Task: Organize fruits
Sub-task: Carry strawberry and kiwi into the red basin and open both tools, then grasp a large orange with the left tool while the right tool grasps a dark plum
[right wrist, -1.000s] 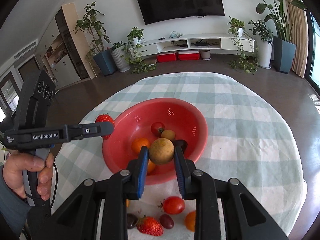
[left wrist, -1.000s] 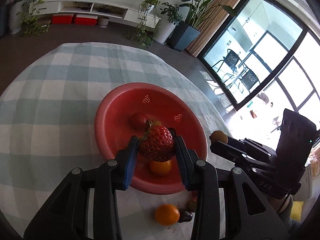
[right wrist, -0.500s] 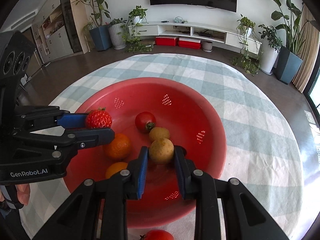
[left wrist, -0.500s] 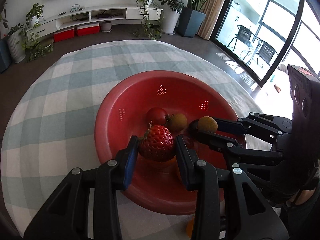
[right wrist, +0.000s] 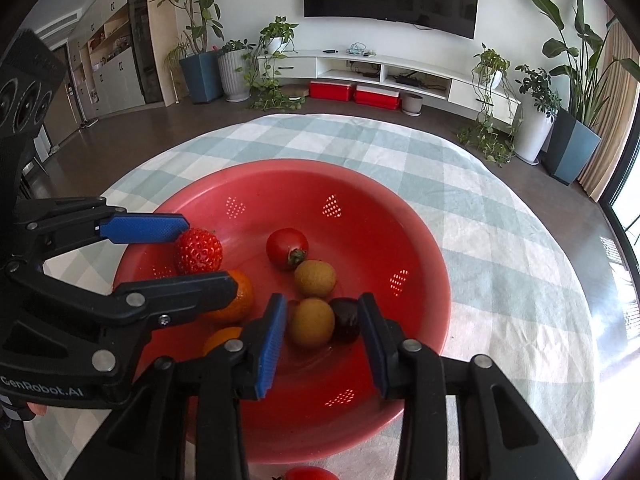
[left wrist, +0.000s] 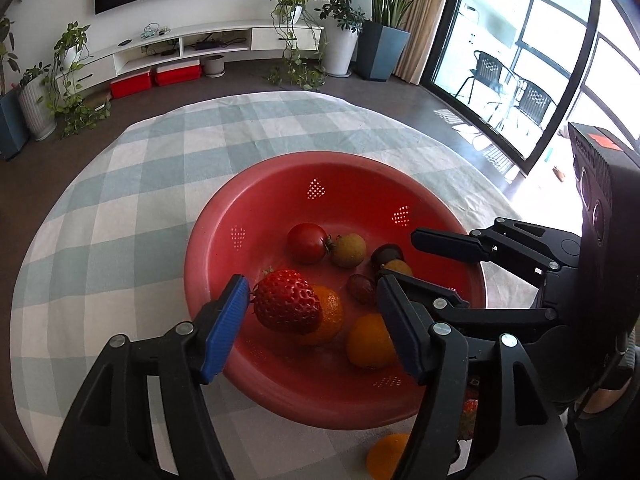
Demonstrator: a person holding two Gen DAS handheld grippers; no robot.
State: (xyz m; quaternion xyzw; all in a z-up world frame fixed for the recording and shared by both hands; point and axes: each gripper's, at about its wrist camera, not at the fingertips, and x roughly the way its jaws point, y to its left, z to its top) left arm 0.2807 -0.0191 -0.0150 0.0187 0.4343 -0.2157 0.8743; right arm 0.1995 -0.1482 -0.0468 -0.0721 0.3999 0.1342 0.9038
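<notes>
A red colander bowl [left wrist: 208, 240] [right wrist: 436, 272] sits on the checked tablecloth. My left gripper [left wrist: 316, 320] hangs over its near side with jaws opening. A strawberry [left wrist: 286, 302] [right wrist: 198, 252] lies loose between them, close to the left pad and resting against an orange [left wrist: 330, 314]. My right gripper [right wrist: 322, 336] is also opening inside the bowl. A yellow-brown round fruit [right wrist: 312, 322] sits free between its pads on the bowl floor, next to a dark grape [right wrist: 346, 318]. In the left wrist view the right gripper [left wrist: 400, 264] reaches in from the right.
The bowl also holds a tomato [right wrist: 287, 249], another yellow-brown fruit [right wrist: 315, 278] and a second orange [left wrist: 370, 340]. On the cloth near the bowl's front edge lie an orange [left wrist: 386, 454], a strawberry [left wrist: 468, 416] and a tomato [right wrist: 306, 474]. A hand grips the left gripper's handle.
Both grippers came down over the bowl, then spread their jaws. The strawberry left the left grip and the yellow-brown fruit left the right grip; both now lie in the bowl.
</notes>
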